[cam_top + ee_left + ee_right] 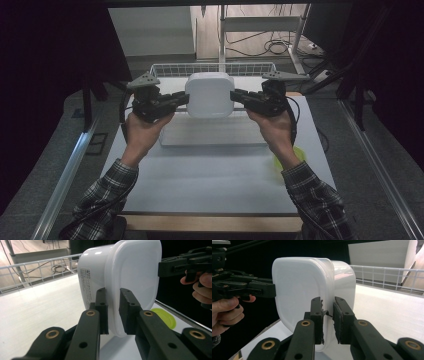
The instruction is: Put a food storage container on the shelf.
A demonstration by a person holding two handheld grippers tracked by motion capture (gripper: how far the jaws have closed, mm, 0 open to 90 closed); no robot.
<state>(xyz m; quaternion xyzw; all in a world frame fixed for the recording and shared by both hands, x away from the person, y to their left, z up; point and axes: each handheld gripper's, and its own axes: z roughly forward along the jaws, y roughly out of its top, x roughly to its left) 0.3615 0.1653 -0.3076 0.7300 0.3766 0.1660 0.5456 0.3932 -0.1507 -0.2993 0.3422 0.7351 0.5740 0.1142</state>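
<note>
Both grippers pinched the white container by its lid rim, held above the table at upper centre of the high view.

Left gripper (184, 100) and right gripper (235, 96) came in level from opposite sides, jaws clamped on the white container (209, 94). Wire basket (165, 69) sat just behind; white table (215, 175) lay open below. Left gripper view showed a printed label (86, 287) and a green lid (163, 316) lower right.

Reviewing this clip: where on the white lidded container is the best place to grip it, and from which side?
The white container is best pinched at its protruding lid rim, from the two opposite sides. The thin rim fits between the jaws, as the left gripper and right gripper do now.
</note>
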